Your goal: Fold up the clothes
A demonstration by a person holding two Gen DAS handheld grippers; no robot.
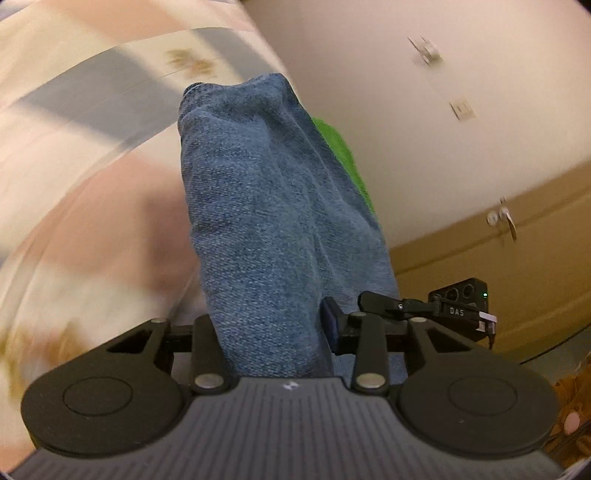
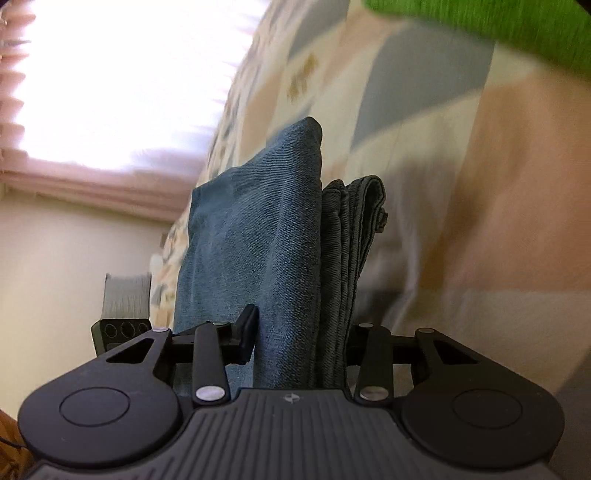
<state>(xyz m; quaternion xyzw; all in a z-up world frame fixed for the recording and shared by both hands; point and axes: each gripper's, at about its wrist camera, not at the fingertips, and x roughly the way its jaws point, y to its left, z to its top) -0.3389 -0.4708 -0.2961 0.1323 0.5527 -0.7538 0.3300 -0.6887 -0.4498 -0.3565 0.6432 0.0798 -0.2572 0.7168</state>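
My left gripper (image 1: pixel 273 325) is shut on a fold of blue denim jeans (image 1: pixel 266 206) that runs forward from between its fingers. My right gripper (image 2: pixel 295 332) is shut on another part of the jeans (image 2: pixel 255 243); a darker bunched edge of the denim (image 2: pixel 354 236) lies against its right finger. The jeans are held up off a patchwork bedspread (image 1: pixel 74 122), which also shows in the right wrist view (image 2: pixel 461 184). The right gripper's body (image 1: pixel 458 306) shows at the right of the left wrist view. The fingertips are mostly hidden by the cloth.
A bright green cloth (image 1: pixel 343 155) lies behind the jeans and shows at the top right of the right wrist view (image 2: pixel 517 26). A cream wall with switches (image 1: pixel 461 109), a wooden cupboard with a key (image 1: pixel 502 218) and a bright window with blinds (image 2: pixel 110 81) surround the bed.
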